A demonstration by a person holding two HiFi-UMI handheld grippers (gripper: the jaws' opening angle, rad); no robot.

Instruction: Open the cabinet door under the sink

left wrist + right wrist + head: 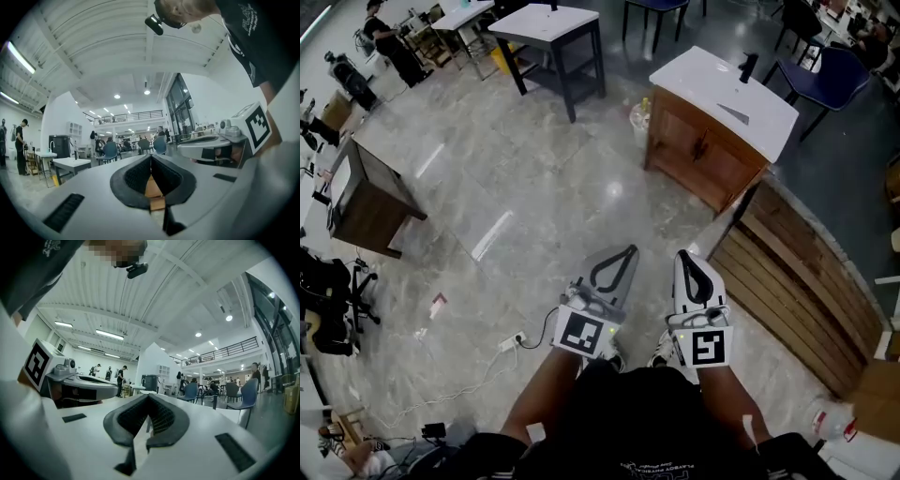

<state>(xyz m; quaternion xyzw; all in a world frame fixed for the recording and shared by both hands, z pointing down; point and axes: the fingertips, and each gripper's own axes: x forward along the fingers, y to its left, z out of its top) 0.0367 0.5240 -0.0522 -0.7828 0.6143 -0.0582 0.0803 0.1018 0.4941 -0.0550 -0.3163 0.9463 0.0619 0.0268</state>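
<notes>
Not yet begun: both jaws shut on nothing, cabinet far off.
The left gripper and right gripper are held level near the body, each with jaws pressed together and nothing between them. The cabinet under the sink is seen well apart across the floor, its doors judged closed. The approach, the grip and the pull are all left to be done.
</notes>
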